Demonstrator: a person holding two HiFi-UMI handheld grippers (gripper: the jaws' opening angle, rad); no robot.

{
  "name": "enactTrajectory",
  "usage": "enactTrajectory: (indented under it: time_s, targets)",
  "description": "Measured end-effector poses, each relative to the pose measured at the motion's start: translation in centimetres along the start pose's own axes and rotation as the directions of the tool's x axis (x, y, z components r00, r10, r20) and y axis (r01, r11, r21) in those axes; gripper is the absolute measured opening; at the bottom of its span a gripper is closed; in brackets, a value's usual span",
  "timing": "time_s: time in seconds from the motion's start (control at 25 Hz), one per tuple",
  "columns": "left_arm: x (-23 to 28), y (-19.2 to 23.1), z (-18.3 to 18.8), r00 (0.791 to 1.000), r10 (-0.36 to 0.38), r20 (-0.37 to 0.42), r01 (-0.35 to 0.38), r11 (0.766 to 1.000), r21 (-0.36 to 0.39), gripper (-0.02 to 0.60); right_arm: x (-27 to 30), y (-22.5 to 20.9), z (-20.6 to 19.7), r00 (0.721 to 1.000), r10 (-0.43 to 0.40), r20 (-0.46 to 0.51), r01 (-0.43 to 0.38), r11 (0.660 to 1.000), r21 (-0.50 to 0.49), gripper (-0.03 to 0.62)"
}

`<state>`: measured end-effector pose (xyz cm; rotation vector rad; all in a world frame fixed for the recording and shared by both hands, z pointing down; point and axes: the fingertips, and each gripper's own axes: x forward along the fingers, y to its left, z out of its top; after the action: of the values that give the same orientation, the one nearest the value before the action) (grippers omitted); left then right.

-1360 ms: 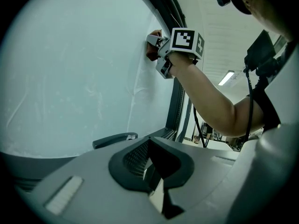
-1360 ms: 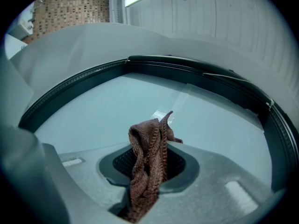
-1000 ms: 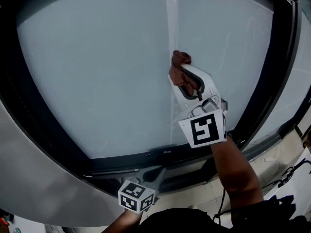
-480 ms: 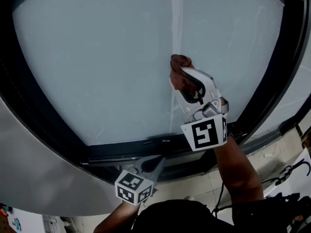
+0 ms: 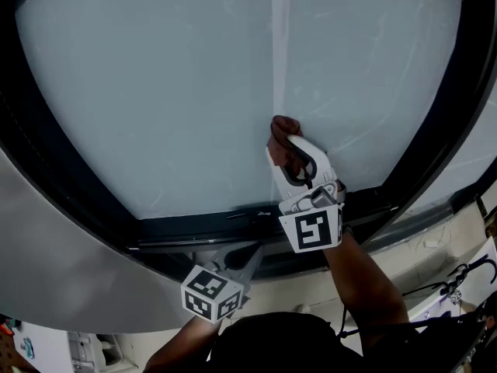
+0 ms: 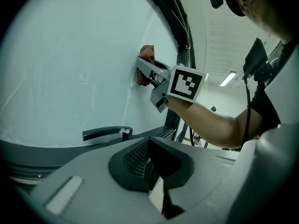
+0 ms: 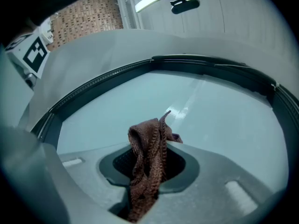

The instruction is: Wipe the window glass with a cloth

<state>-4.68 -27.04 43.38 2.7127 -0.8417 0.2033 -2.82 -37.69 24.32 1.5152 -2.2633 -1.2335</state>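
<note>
Right gripper [image 5: 289, 142]: jaws clamped on a brown cloth [image 7: 148, 148], which bunches out past the tips. The cloth's free end meets the window glass [image 5: 155, 92] just right of frame centre in the head view, near the pane's lower edge.

Left gripper [image 6: 152, 162]: jaws together, nothing between them. It sits at bottom centre, low by the dark window frame [image 5: 194, 230], apart from the cloth.
</note>
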Motion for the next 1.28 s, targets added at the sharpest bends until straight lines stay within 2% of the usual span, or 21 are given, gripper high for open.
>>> enactTrajectory:
  time_s: [0.6, 0.96, 1.28]
  targets:
    - [-0.3, -0.4, -1.6, 0.999, 0.033, -0.030, -0.034, 0.999, -0.018, 0.017, -1.9, 4.1, -3.9, 0.997, 0.066, -0.026, -0.062, 0.990, 0.125, 0.083]
    - [-0.3, -0.3, -1.8, 0.999, 0.041, -0.033, -0.042, 0.999, -0.024, 0.017, -2.7, 5.5, -5.5, 0.997, 0.074, -0.032, -0.066, 0.976, 0.208, 0.081]
    - [-0.4, -0.4, -2.2, 0.998, 0.041, -0.048, -0.042, 0.999, -0.017, 0.017, -3.7, 8.2, -8.3, 0.986, 0.141, -0.087, -0.114, 0.958, 0.262, 0.080]
